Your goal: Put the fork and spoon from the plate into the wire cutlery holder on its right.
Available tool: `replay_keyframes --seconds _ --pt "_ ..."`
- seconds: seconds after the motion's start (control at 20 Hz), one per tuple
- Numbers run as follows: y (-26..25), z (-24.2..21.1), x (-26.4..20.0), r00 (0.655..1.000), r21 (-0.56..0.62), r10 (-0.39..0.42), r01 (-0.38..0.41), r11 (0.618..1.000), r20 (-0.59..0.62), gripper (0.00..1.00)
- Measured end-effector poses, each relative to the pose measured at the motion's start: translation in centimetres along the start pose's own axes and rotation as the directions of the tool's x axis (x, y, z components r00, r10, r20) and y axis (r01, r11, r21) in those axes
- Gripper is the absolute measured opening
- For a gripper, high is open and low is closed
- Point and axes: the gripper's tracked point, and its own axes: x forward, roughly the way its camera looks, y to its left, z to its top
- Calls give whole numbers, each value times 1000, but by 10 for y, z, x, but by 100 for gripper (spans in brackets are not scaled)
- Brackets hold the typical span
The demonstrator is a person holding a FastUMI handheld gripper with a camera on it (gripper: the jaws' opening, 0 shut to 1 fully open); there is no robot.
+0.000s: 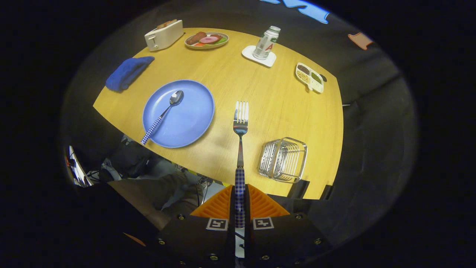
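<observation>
My gripper [240, 193] is shut on the fork [240, 128], its orange fingers [217, 205] pressing both sides of the blue checked handle. The fork points straight ahead, tines away from me, held high above the wooden table [275, 104]. The spoon [163, 113] with the same checked handle lies on the blue plate [186, 123], left of the fork, its handle overhanging the plate's near rim. The wire cutlery holder [283, 159] stands to the right of the fork, near the table's front edge.
At the back of the table are a white toaster [163, 35], a plate of food [206, 39], a can on a white coaster [265, 44] and a divided white dish [309, 77]. A folded blue cloth [128, 72] lies beyond the blue plate.
</observation>
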Motion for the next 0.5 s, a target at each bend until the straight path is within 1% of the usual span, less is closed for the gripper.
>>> replay_keyframes --seconds 0.25,0.4,0.5 --pt "-32 -30 -10 998 17 -43 44 999 -47 10" --pt "-48 -48 -12 993 7 -50 51 999 -104 10" --pt "-62 -52 -12 991 13 -68 70 997 -119 10"
